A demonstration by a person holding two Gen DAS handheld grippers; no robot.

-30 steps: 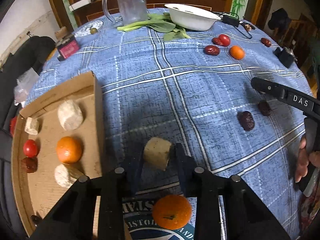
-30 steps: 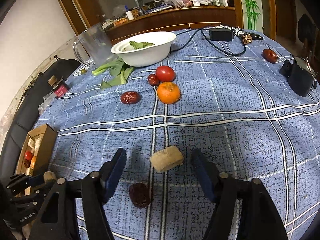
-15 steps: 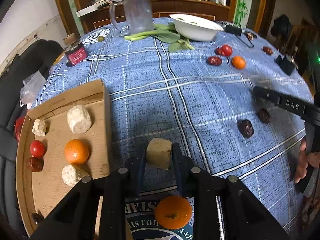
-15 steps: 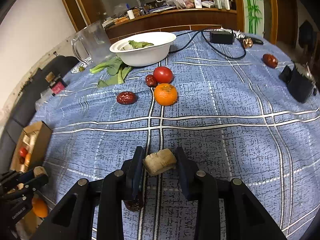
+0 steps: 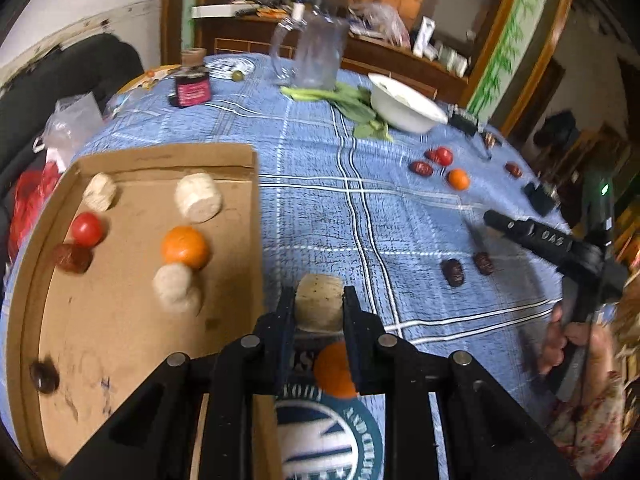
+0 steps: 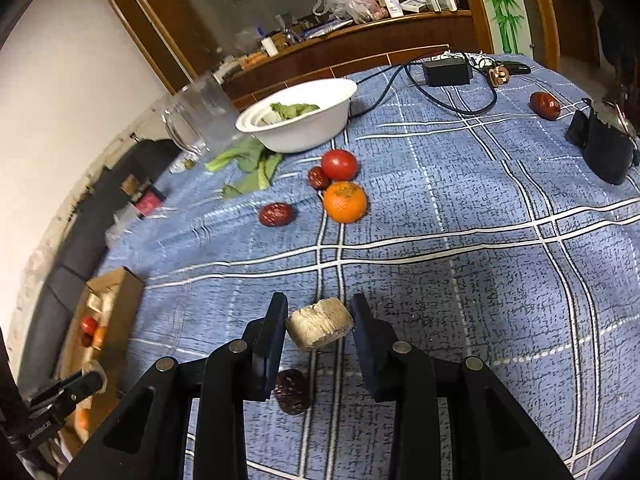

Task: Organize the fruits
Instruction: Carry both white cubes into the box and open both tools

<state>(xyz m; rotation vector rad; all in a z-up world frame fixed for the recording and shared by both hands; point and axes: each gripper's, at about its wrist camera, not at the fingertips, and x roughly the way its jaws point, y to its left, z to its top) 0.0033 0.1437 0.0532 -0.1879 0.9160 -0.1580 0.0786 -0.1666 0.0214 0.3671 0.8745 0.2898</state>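
Both claws grip: your left gripper (image 5: 319, 309) clamps a pale, cork-like cylinder chunk (image 5: 319, 305) just right of the shallow cardboard tray (image 5: 120, 320), ready for sorting; your right gripper (image 6: 319, 326) pinches a tan rectangular chunk (image 6: 320, 327) above the blue checked tablecloth (image 6: 460, 220).

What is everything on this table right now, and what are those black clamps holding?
Cardboard tray: one, brown, left table edge, holding pale chunks, orange, tomato, dates.
White bowl: one, far side, greens inside.
Loose greens: green, beside bowl.
Clear jug: one, left of bowl.
Tomato: one, red, mid-table.
Orange: one, touching tomato group.
Dates: several, dark red, scattered.
Black adapter: one, far edge.
Left gripper: shut on pale chunk.
Right gripper: shut on tan block.
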